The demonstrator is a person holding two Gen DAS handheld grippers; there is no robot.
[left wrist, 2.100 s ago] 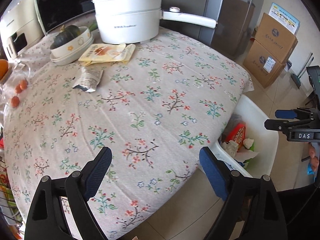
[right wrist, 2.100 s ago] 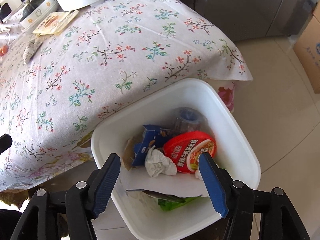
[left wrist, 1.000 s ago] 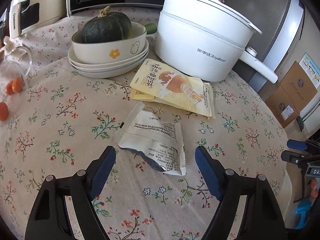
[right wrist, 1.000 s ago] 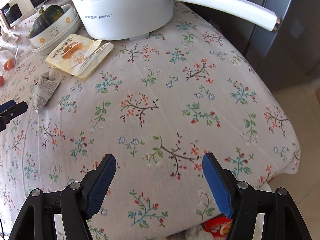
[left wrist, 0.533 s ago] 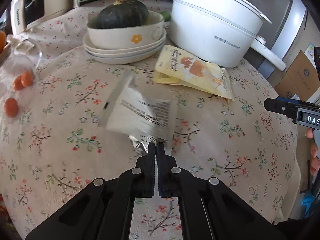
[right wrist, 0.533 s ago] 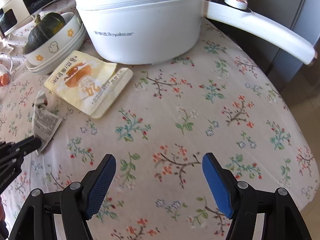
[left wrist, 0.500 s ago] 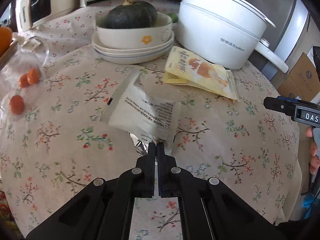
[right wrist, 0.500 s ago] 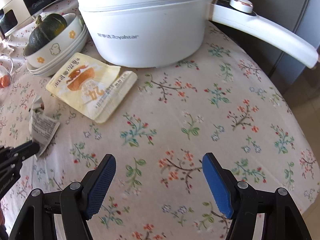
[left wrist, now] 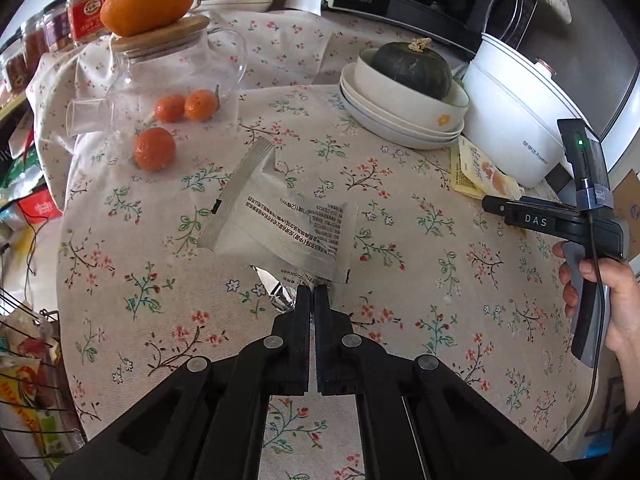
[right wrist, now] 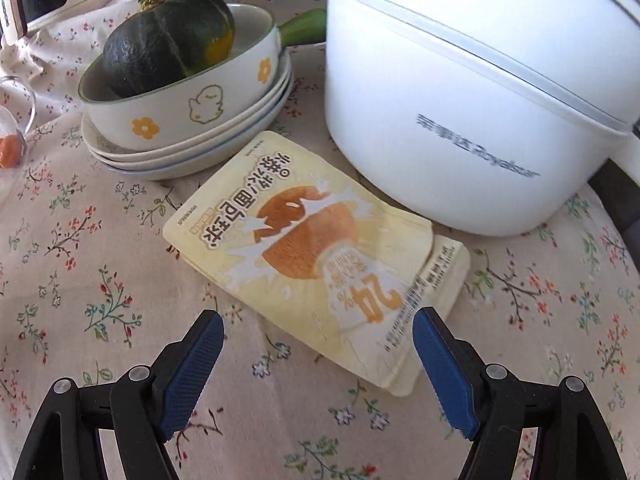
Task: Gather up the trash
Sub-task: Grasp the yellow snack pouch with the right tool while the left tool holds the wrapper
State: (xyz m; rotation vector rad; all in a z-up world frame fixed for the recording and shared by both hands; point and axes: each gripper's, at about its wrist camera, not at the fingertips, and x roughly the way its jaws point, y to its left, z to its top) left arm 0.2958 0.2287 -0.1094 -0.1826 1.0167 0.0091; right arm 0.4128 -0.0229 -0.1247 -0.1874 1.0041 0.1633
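My left gripper (left wrist: 314,289) pinched the lower edge of the silver snack wrapper (left wrist: 280,220), which hung at mid-frame above the floral tablecloth (left wrist: 400,300). My right gripper (right wrist: 316,344) was spread wide over the yellow pouch (right wrist: 316,248) at centre frame. I judged I should close low on its near corner, clear of the white electric pot (right wrist: 460,100).

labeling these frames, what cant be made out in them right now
- Left wrist view: the silver wrapper's pinched edge is hidden by the shut left gripper.
- Left wrist view: the right gripper shows side-on, so its opening is unreadable there.
- Right wrist view: the yellow pouch's near edge blurs beside the open right gripper.
- Right wrist view: the white pot's lid and handle are cut by the frame.
- Neither view shows a trash bin.
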